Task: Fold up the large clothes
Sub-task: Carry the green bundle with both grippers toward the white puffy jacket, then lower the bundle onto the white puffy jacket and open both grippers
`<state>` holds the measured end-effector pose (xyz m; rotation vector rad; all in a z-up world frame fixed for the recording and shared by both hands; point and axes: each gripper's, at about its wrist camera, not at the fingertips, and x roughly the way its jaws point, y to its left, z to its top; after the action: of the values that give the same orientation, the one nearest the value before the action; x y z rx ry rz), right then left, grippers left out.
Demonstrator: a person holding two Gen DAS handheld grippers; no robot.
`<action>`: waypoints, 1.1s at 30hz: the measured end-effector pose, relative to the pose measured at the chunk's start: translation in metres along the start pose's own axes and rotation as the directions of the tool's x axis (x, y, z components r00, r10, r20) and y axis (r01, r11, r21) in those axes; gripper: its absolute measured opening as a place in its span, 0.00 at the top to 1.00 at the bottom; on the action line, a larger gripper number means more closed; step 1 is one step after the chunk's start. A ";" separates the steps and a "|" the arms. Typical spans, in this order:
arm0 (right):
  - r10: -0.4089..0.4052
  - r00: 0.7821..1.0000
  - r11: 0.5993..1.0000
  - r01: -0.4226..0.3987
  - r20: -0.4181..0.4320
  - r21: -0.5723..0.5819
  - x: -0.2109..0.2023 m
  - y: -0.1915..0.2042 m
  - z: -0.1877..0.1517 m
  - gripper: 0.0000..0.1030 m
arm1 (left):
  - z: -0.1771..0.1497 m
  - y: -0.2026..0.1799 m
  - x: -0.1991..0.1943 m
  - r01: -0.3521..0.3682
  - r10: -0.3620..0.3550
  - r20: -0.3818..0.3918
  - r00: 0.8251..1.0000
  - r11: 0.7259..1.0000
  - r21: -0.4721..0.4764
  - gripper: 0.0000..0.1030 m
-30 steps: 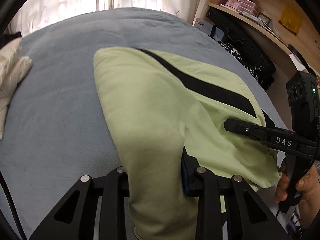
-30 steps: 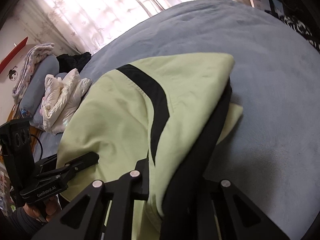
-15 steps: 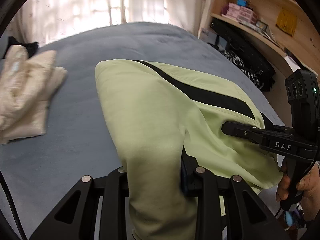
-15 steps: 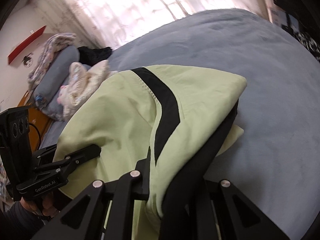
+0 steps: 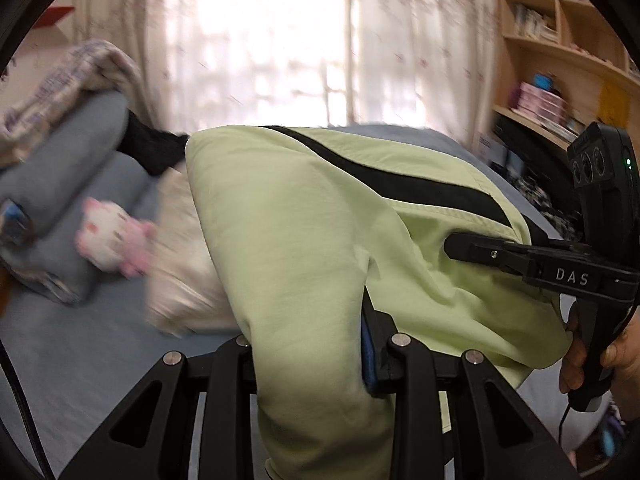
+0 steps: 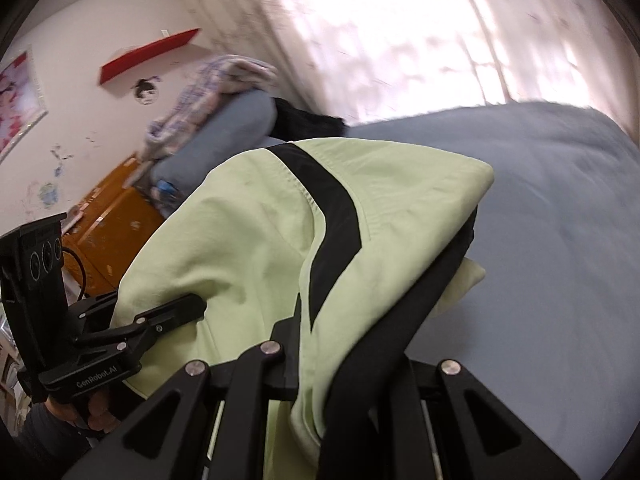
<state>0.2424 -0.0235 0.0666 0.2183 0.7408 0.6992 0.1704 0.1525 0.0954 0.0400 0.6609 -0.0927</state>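
Observation:
A folded light-green garment (image 5: 304,240) with a black stripe (image 5: 400,182) hangs lifted between my two grippers, above the blue bed (image 5: 80,360). My left gripper (image 5: 316,344) is shut on its near edge, with cloth draped over the fingers. My right gripper (image 6: 352,352) is shut on the other edge of the garment (image 6: 248,240), where green and black layers bunch between the fingers. Each gripper shows in the other's view: the right gripper (image 5: 472,250) and the left gripper (image 6: 188,308).
A cream garment (image 5: 184,280) lies on the bed behind the green one. A pink-and-white plush toy (image 5: 112,240), grey pillows (image 5: 60,176) and a patterned blanket (image 6: 208,84) sit at the bed's head. Wooden shelves (image 5: 560,80) stand at the right, curtains (image 5: 280,40) behind.
Both grippers have lifted the garment off the bed and tilted upward. The window, pillows and plush toy have come into view. The background is motion-blurred.

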 end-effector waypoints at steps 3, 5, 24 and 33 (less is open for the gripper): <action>0.038 0.999 0.999 -0.037 0.029 -0.011 0.046 0.031 0.042 0.89 | 0.034 0.064 0.010 -0.031 0.031 0.023 0.999 1.000 -0.002 0.73; 0.038 0.998 0.999 -0.037 0.047 -0.021 0.084 0.047 0.070 0.89 | 0.057 0.106 0.030 -0.039 0.039 0.032 0.999 0.999 -0.003 0.73; -0.001 1.000 0.951 0.005 -0.014 0.308 0.350 -0.069 0.057 0.70 | 0.050 0.318 0.325 0.052 -0.090 -0.156 0.984 0.970 -0.237 0.24; -0.102 0.994 0.972 0.105 -0.026 0.209 0.358 -0.060 0.049 0.56 | 0.031 0.305 0.320 0.025 -0.064 -0.134 0.989 0.962 -0.273 0.14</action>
<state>0.4949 0.1676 -0.1175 0.3646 0.8350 0.5233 0.4707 0.4310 -0.0749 -0.2343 0.8125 -0.0421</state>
